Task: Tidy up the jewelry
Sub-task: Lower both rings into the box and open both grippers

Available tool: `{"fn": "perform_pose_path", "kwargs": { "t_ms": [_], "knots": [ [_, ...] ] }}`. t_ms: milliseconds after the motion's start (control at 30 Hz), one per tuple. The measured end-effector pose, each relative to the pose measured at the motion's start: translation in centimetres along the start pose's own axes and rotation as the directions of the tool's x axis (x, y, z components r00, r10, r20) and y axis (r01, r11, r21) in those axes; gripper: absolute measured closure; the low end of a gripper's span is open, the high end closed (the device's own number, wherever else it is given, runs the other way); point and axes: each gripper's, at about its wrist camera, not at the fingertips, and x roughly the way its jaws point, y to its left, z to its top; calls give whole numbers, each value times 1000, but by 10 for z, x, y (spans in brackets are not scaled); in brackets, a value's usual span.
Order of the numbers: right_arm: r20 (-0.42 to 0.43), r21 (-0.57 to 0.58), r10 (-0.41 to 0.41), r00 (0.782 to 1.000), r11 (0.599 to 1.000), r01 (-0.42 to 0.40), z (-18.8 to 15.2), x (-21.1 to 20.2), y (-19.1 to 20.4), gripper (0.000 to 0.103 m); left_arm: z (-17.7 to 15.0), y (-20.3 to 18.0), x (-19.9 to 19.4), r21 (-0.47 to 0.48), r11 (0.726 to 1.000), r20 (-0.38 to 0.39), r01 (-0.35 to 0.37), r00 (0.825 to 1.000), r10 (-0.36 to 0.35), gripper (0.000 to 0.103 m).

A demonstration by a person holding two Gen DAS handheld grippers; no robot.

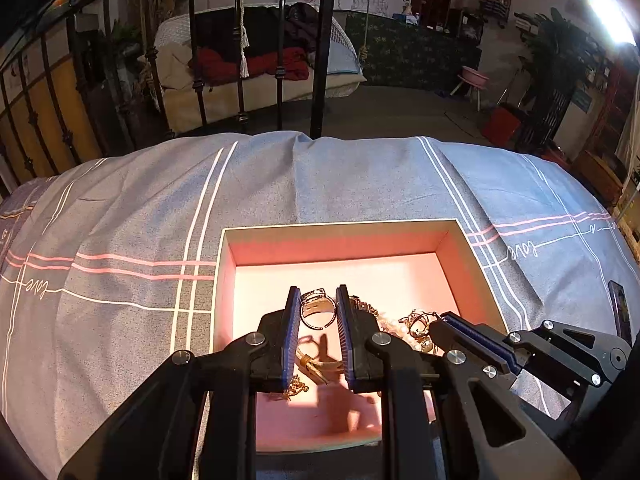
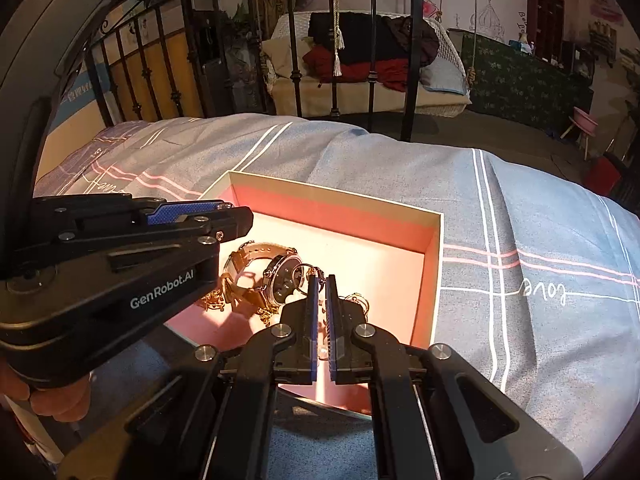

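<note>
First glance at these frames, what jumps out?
The pink-lined box, open on the grey striped bedspread, with a watch and gold jewelry inside. Over it, the left claw grips a silver ring, and the right claw pinches a thin ring.

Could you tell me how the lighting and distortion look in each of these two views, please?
Left wrist view: a window blows out to white glare, the box glows pink, the left claw casts hard shadows, and bedposts bow. Right wrist view: warm light, dark corners, the watch sharp.
</note>
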Motion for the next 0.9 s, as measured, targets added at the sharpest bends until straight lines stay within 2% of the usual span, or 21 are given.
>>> {"fn": "perform_pose_path", "kwargs": {
  "t_ms": [433,667,733,800,900],
  "knots": [
    [-50,1,18,999,1000,-18,-4,15,-1,99,-1,2,18,-9,1000,-36,-19,999,19,86],
    [-49,-4,-5,999,1000,5,-9,8,2,98,-2,2,7,1,1000,-14,-28,1000,28,85],
    [-43,1,-12,999,1000,12,-12,1,3,87,-3,3,-2,-5,1000,-1,-22,1000,22,76],
    [-14,5,-24,1000,1000,24,-16,-10,5,47,-8,4,-14,-11,1000,25,-8,1000,8,67],
    [33,2,-23,999,1000,22,-28,-34,10,45,-19,2,-34,-6,1000,59,10,998,-10,64]
  ]
}}
